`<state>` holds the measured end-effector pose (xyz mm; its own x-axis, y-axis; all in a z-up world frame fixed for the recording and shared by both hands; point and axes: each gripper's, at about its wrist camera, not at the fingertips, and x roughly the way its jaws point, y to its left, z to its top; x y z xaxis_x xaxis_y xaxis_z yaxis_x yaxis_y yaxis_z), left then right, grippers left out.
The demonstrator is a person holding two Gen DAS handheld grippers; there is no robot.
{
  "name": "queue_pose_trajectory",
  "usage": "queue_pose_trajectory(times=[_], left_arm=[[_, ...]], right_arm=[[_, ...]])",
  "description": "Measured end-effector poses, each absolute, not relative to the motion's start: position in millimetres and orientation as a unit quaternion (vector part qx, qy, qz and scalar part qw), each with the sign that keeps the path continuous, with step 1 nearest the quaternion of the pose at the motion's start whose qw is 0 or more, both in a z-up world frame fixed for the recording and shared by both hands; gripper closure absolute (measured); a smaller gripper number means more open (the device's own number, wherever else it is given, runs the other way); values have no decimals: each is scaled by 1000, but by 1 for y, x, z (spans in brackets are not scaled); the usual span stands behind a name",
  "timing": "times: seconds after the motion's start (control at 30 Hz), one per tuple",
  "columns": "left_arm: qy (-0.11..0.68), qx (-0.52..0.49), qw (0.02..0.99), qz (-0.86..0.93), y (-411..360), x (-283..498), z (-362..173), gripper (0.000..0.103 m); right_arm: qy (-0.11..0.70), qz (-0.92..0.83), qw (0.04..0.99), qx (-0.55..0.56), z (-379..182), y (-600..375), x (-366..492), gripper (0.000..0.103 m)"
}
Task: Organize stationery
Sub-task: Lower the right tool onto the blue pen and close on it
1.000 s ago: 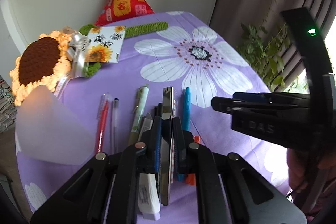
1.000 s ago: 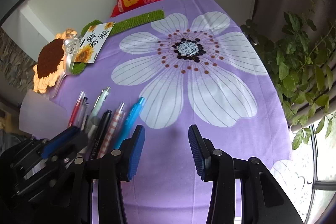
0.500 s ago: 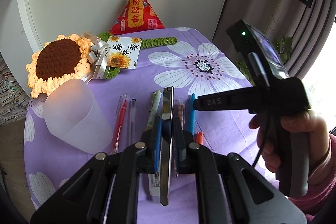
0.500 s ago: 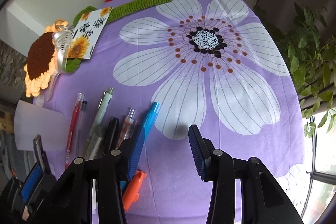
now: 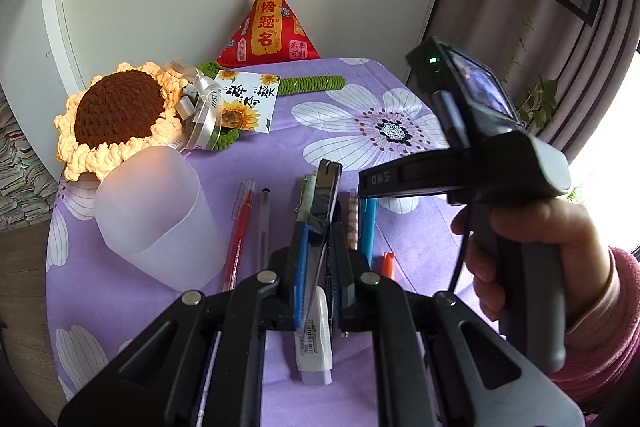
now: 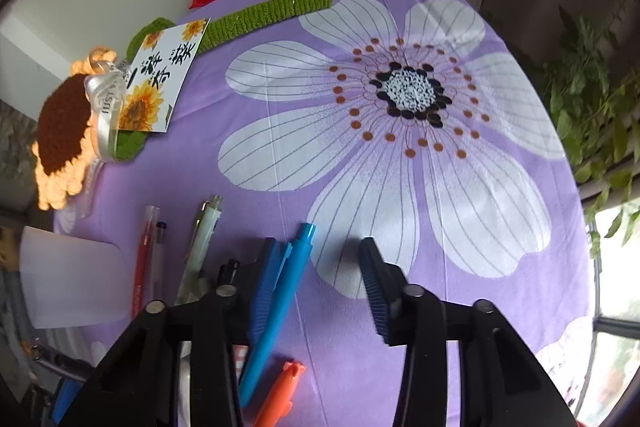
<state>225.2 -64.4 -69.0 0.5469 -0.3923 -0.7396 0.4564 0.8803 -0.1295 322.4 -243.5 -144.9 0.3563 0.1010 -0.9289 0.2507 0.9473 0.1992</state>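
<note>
**Flat dark strip clamped in the left gripper; right gripper straddles a blue pen**

Much is masked in the left wrist view. The left gripper fills the lower frame and covers the near ends of the pens behind it. Its jaws are clenched on a flat, dark, glossy strip, perhaps a ruler or a clip, which I cannot make out for certain. The strip stands on edge, its long axis running from the jaws up towards the frame's centre, with its lower end hidden between the fingers. A white correction-tape case lies beneath the jaws, partly covered.

On the purple flowered tablecloth the pens lie roughly parallel, long axes running bottom to top of the frame: a red pen and a clear one at left centre, a pale green pen, and a blue pen. A frosted cup lies at left centre, its mouth towards the lower right.

In the right wrist view the right gripper is not gripping anything; its jaws have just been closing. The blue pen lies between them, against the left finger, its clicker towards upper right and tip cut by the gripper body. An orange cap lies at bottom centre, blurred.
</note>
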Motion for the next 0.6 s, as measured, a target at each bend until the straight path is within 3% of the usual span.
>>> queue_pose_trajectory(times=[0.1,0.27,0.6], left_arm=[[408,36,880,-241,-62,224,-68,94],[401,29,885,-236,-56,220,-63,94],[377,15,898,-228,-45,214,-46,94]], right_arm=[[567,-52,813,120,-144,-231,325,81],[559,-32,820,118,-142,-224,323,89],[500,20,857,125,-102,-227,286,92]])
